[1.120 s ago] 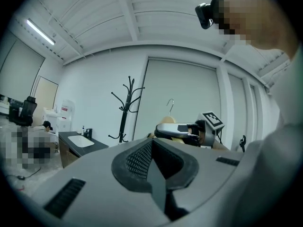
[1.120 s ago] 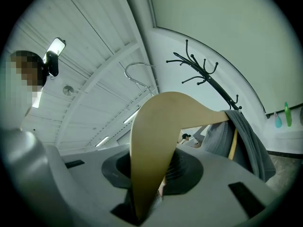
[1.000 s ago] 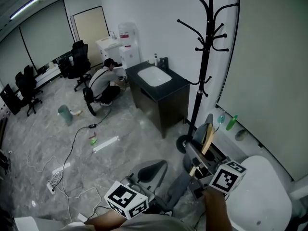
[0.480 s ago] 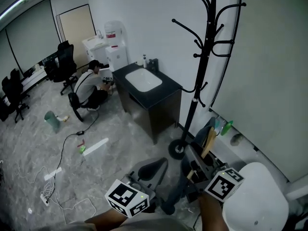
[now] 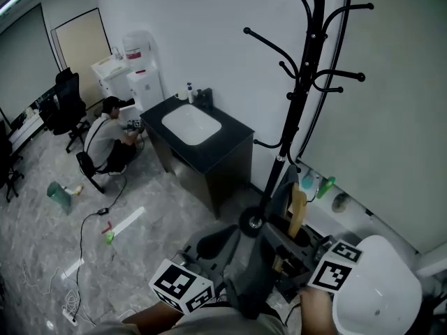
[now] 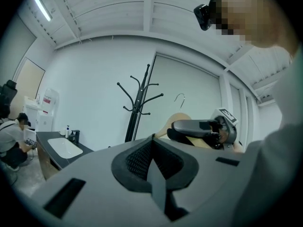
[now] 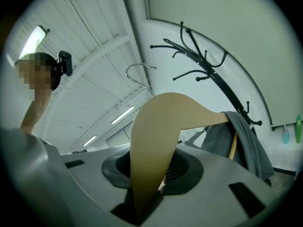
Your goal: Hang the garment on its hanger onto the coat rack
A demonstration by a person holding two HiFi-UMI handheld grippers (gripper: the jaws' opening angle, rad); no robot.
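sink cabinet just left of coat rack, wall right behind, open floor further left, right gripper fingers clamped on wooden hanger, left gripper fingers closed

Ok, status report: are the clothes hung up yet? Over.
Right gripper clamps hanger; left gripper pinches garment. Not hung yet. Coat rack ahead, nothing blocking.

We are losing the rack's top past the head view's upper edge. There the garment and right gripper are covering most of the hanger. Its lower arm is vanishing between that gripper's jaws. Whether the garment is sitting in the left gripper's closed jaws, we are not making out.
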